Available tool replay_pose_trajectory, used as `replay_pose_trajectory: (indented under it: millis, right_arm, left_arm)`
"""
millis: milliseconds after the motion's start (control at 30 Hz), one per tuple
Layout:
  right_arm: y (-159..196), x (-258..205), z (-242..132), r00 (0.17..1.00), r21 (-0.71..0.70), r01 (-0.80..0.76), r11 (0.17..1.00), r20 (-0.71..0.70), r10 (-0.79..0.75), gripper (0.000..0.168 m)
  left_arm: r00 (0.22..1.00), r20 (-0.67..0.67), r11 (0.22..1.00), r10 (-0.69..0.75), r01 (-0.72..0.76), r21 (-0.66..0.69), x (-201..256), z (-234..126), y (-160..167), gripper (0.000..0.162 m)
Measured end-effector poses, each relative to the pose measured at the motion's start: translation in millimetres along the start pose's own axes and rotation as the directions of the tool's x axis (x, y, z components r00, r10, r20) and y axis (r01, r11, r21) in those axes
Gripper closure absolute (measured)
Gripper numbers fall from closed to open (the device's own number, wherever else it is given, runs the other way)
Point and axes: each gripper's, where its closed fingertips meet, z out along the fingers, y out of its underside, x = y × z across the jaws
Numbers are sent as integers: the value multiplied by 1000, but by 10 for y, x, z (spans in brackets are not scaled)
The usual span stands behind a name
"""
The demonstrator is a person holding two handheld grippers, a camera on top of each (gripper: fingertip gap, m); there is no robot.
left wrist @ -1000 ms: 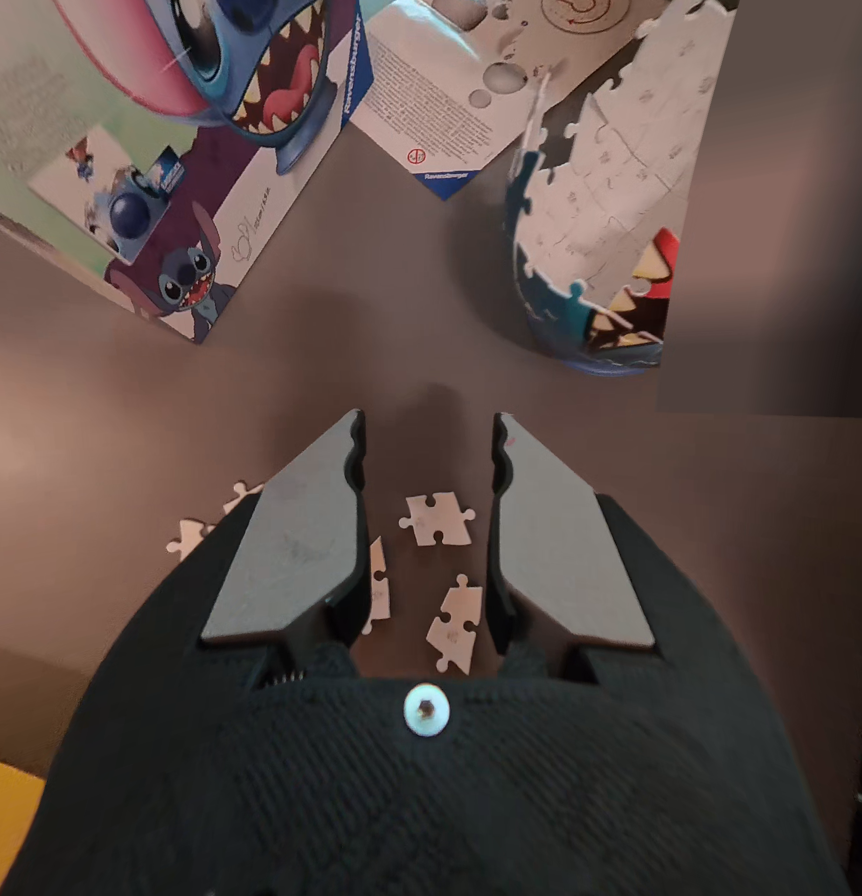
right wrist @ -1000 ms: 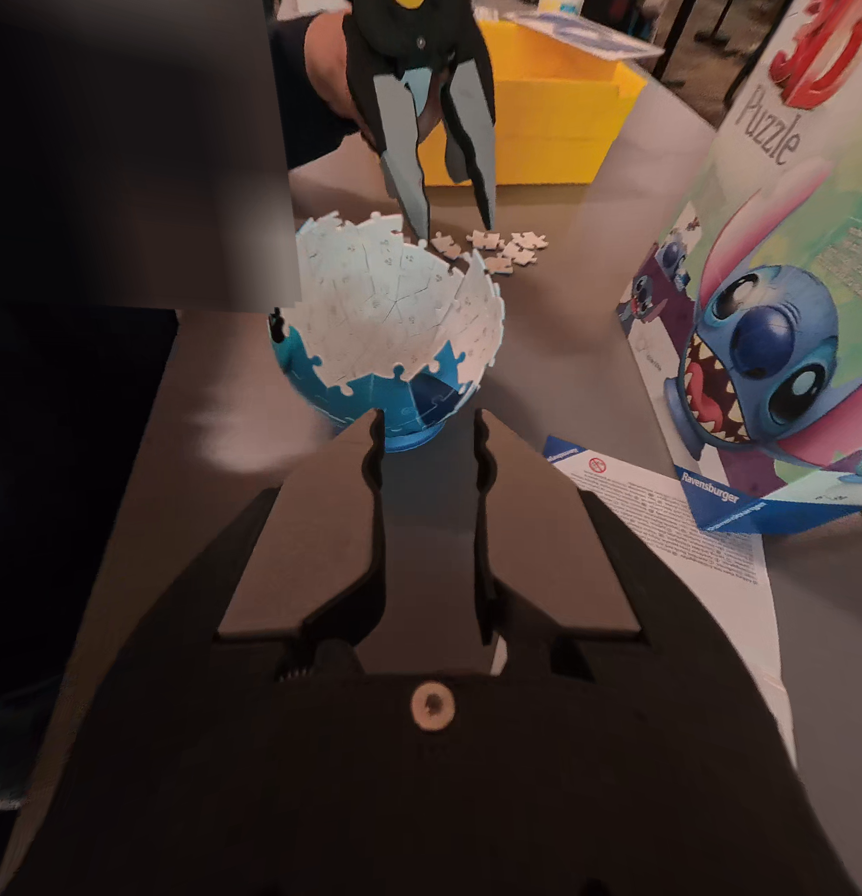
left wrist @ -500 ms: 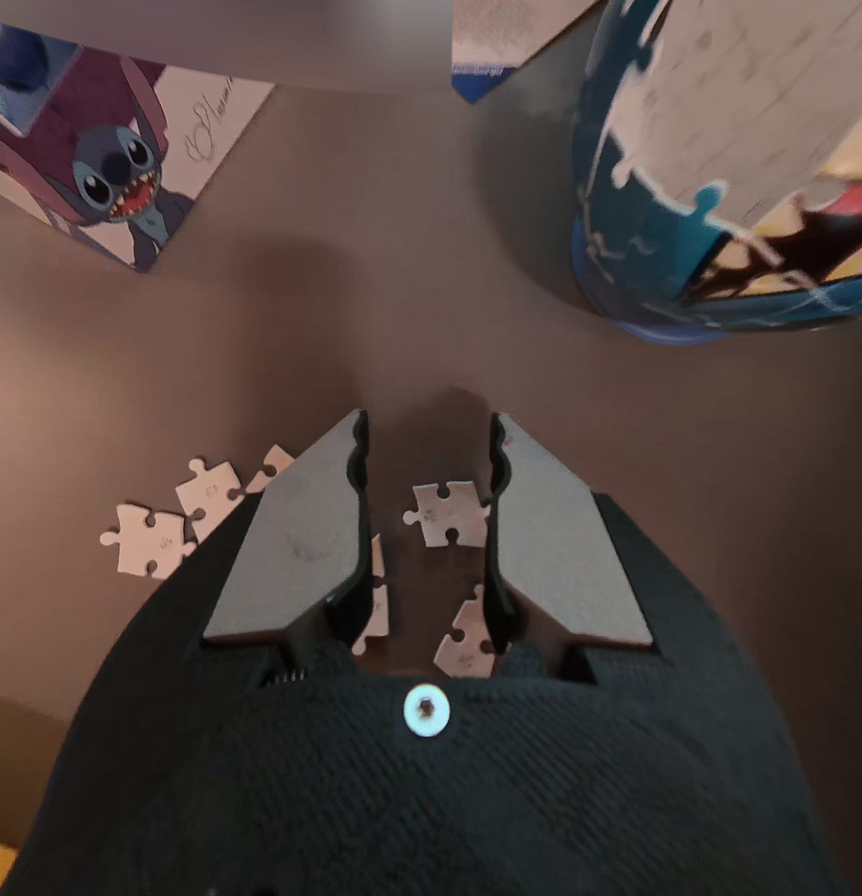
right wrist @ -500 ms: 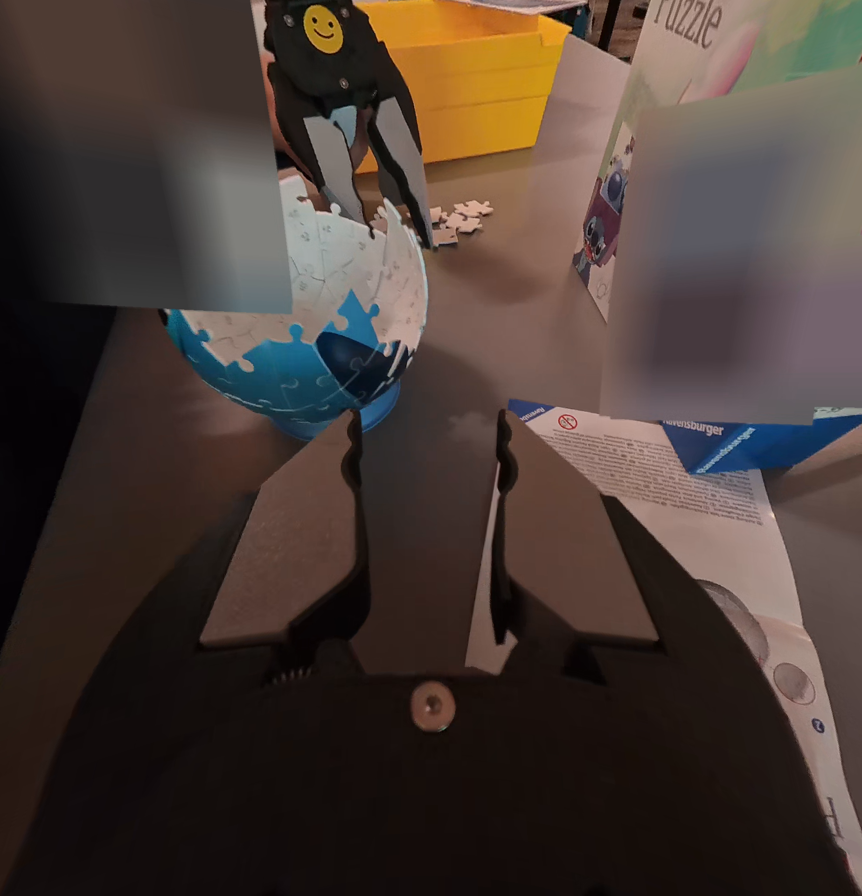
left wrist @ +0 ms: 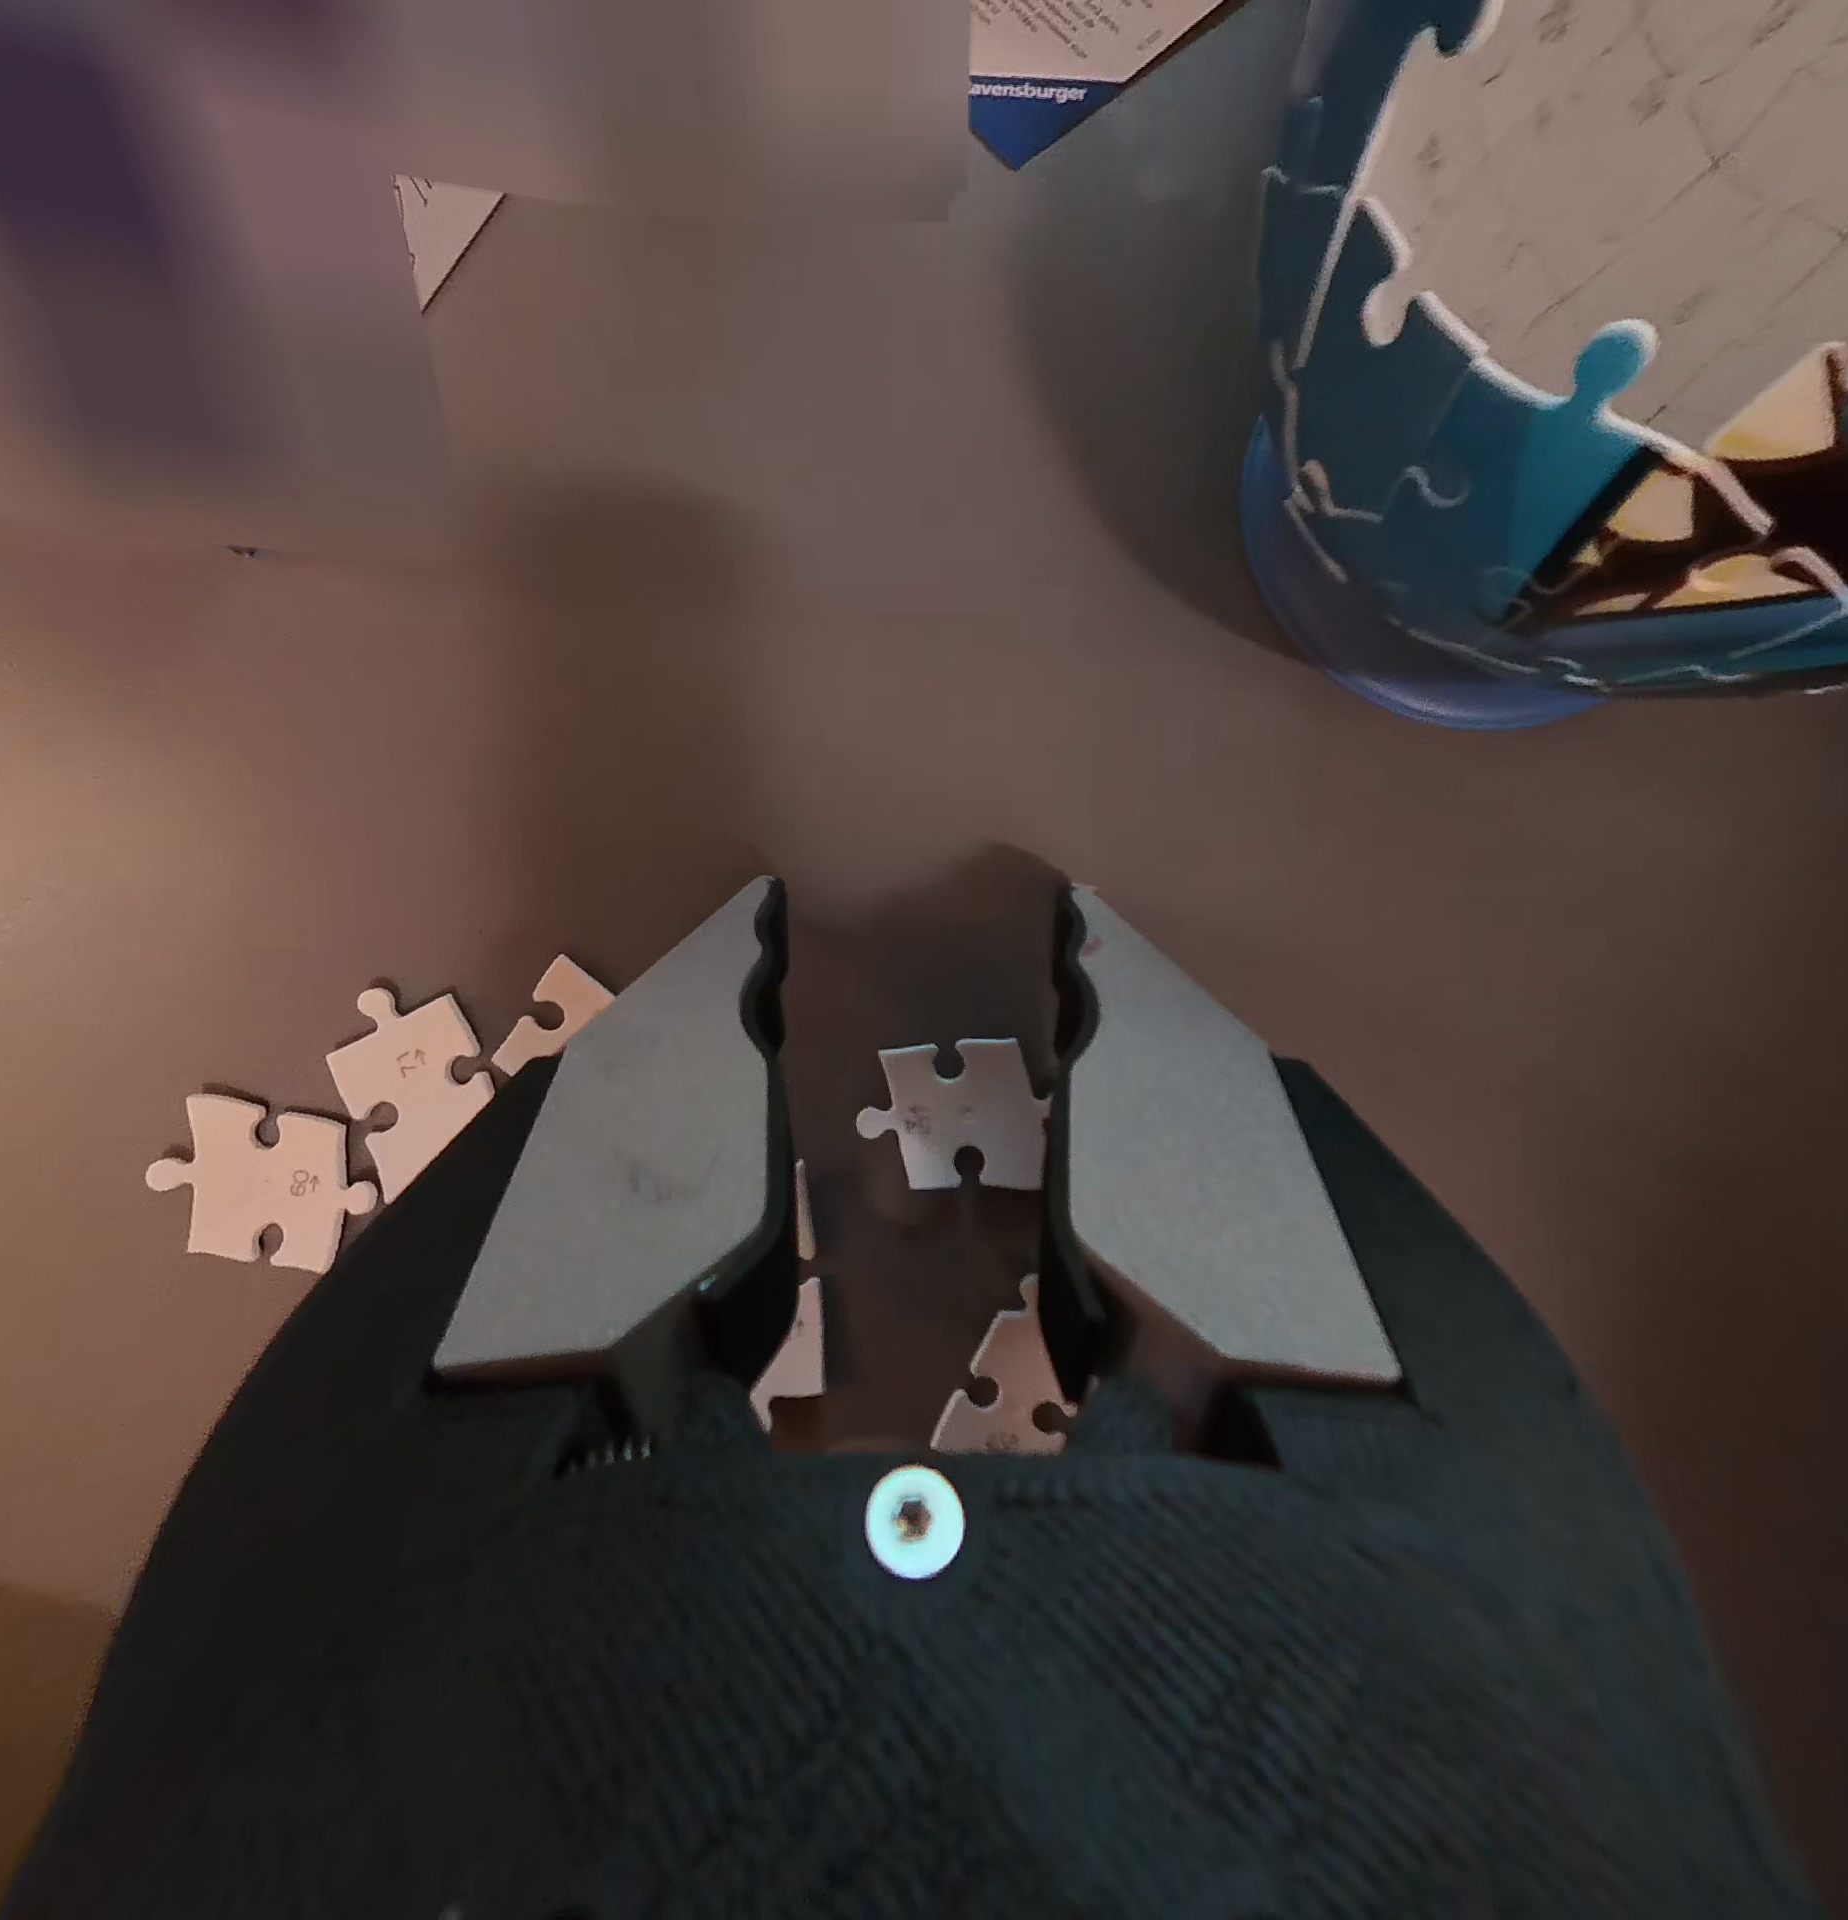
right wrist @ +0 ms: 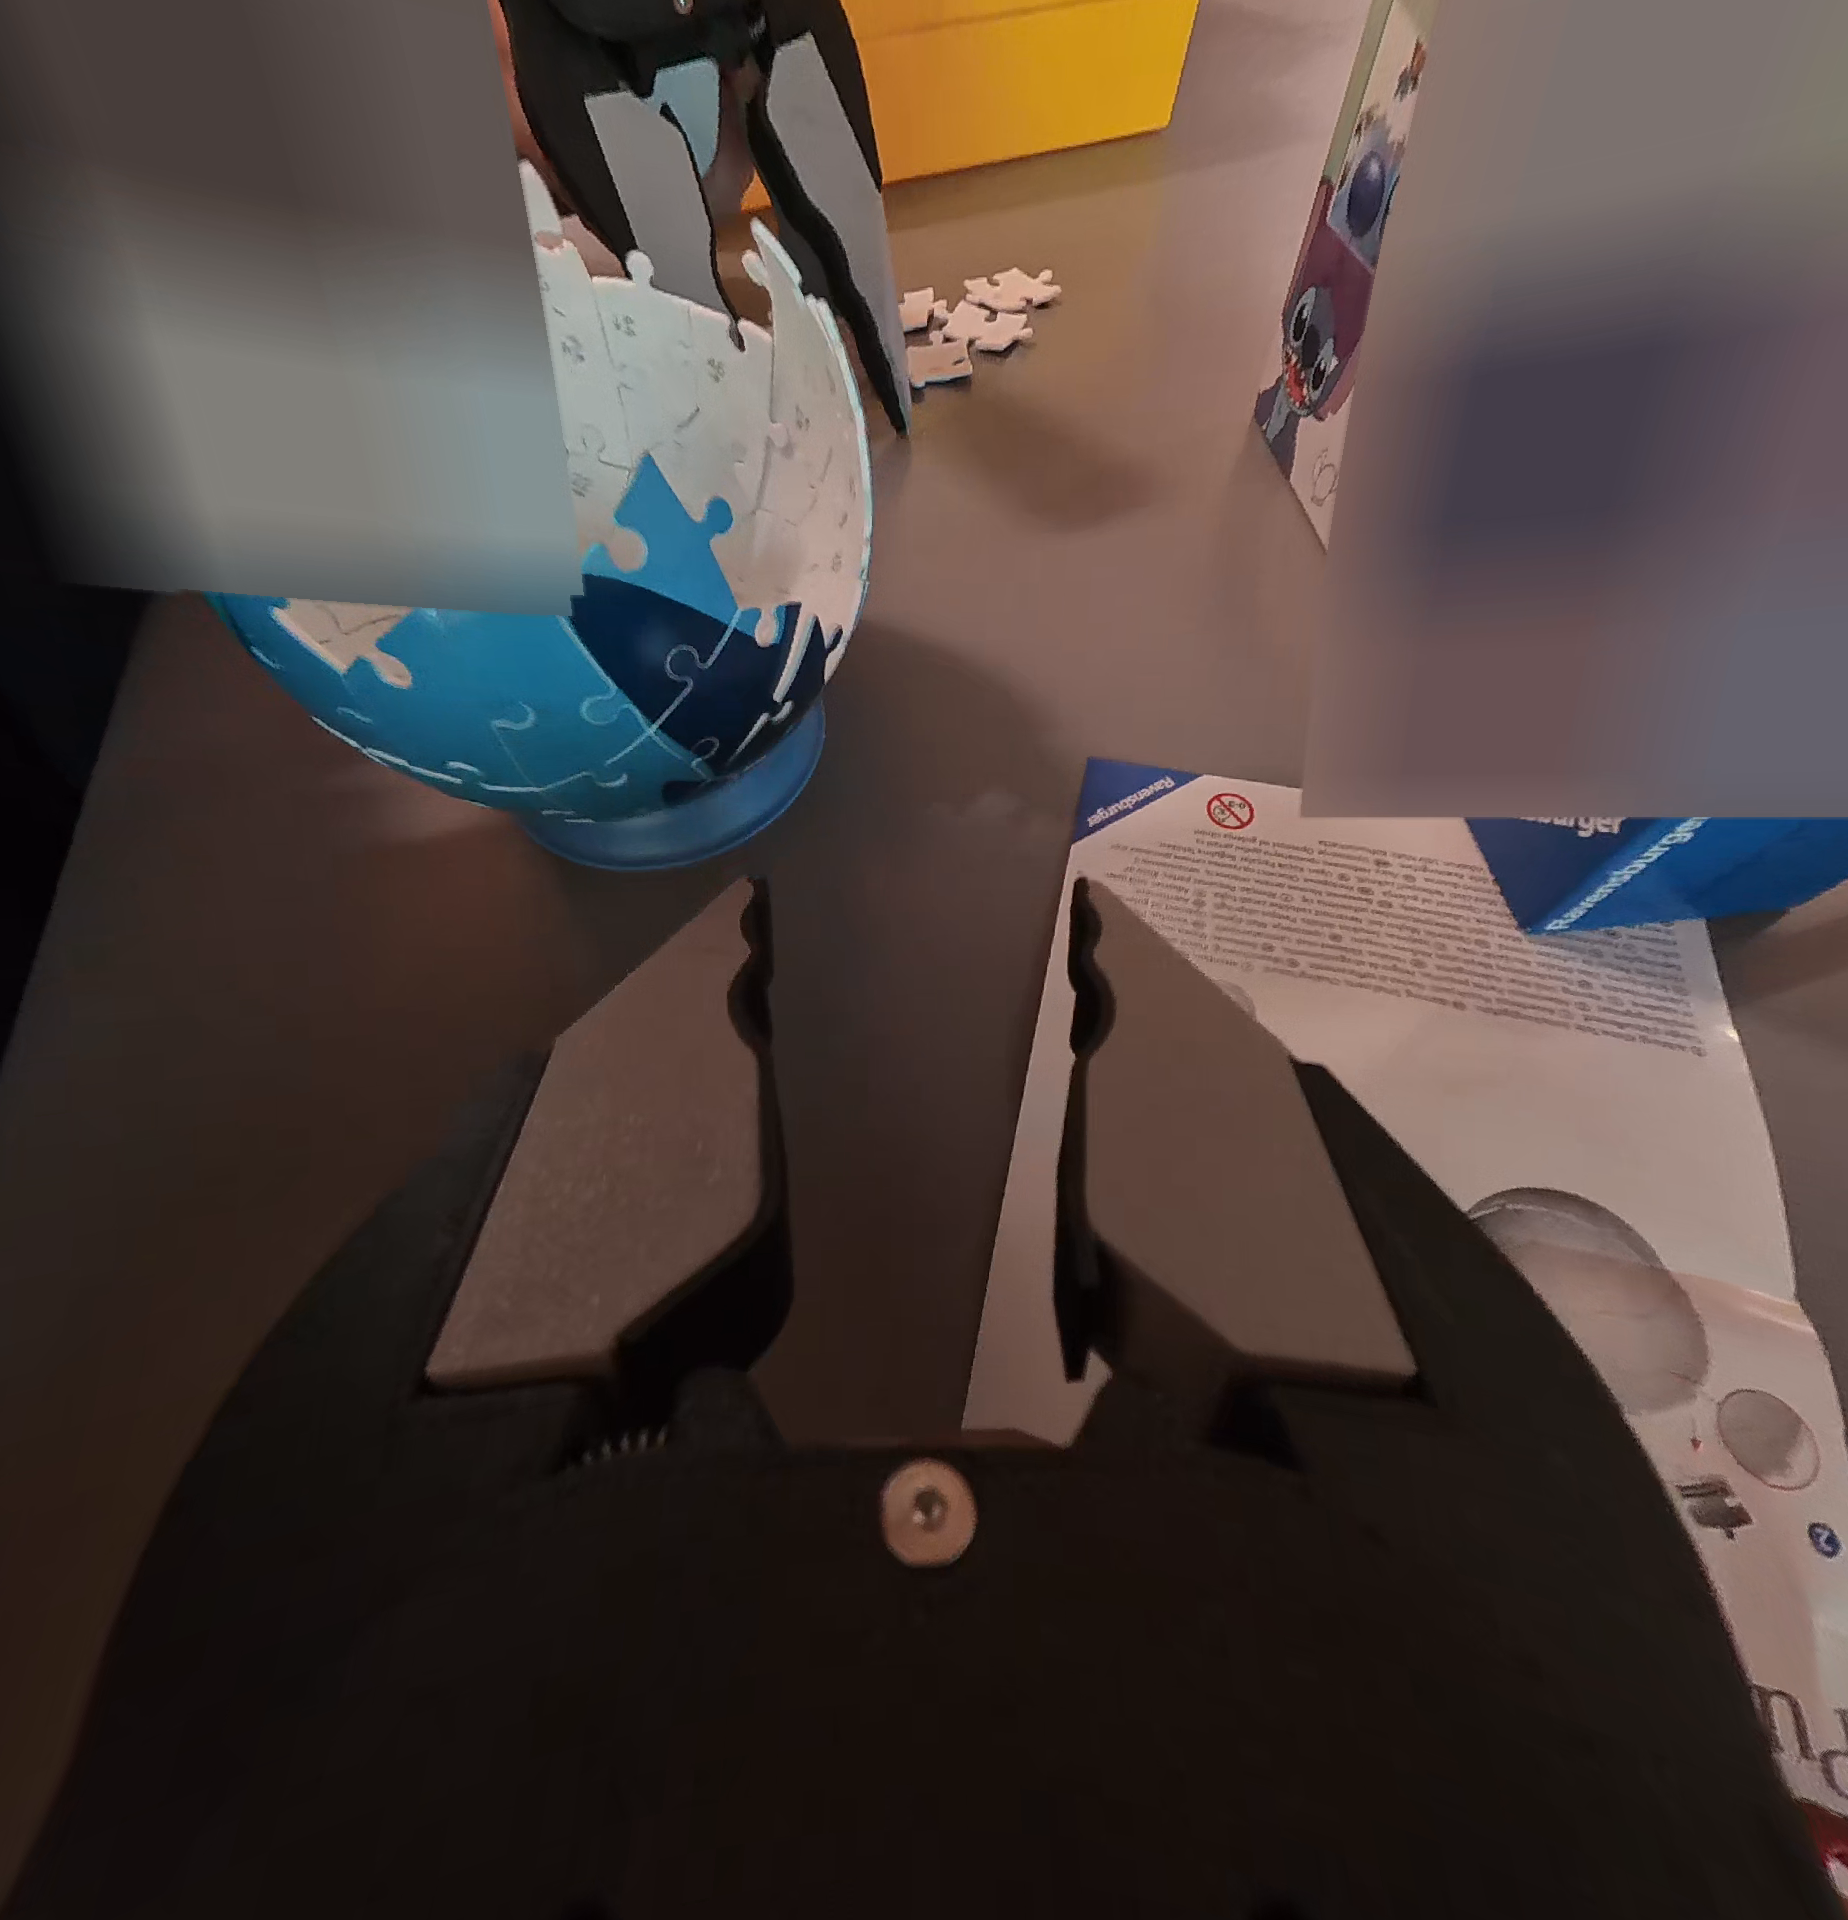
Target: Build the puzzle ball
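Both my grippers released, over loose pieces and leaflet.

My left gripper [left wrist: 920, 914] hangs spread above a white puzzle piece [left wrist: 956, 1117] on the table [left wrist: 691, 623]; my right gripper [right wrist: 915, 904] gapes empty beside the leaflet [right wrist: 1419, 1039]. Farther off, the half-built puzzle ball [right wrist: 629, 665] sits on its blue stand.

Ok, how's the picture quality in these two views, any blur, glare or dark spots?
Left wrist view: dim and warm; loose puzzle pieces fairly sharp, half-built puzzle ball smeared at the bent edge, left tool's shadow on the table. Right wrist view: right tool nearly black, sheen on the instruction sheet, large mosaic patches.
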Motion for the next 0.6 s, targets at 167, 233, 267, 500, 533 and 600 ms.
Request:
replay_pose_trajectory:
  millis: [167, 233, 267, 500, 533, 600]
  right_arm:
    - [118, 28, 63, 1000, -72, 10, 997, -23, -12, 114]
    - [141, 37, 76, 999, -90, 21, 996, -36, -25, 115]
    - [150, 44, 80, 999, -96, 26, 995, -42, -30, 115]
    - [190, 130, 65, 997, -111, -11, 994, -76, 3, 115]
    - [205, 150, 63, 996, -119, -16, 993, -85, 5, 115]
    - [236, 180, 62, 995, -135, -20, 991, -100, 6, 115]
  left_arm:
    - [1000, -2, 1000, 9, -9, 17, -3, 11, -15, 113]
    - [1000, -5, 1000, 11, -11, 28, -5, 16, -23, 112]
    - [1000, -7, 999, 12, -11, 33, -7, 18, -25, 112]
    - [999, -19, 997, 26, -24, 69, -9, 33, -46, 110]
    - [999, -21, 997, 27, -25, 76, -9, 36, -52, 110]
    - [999, -23, 996, 30, -28, 84, -8, 42, -59, 110]
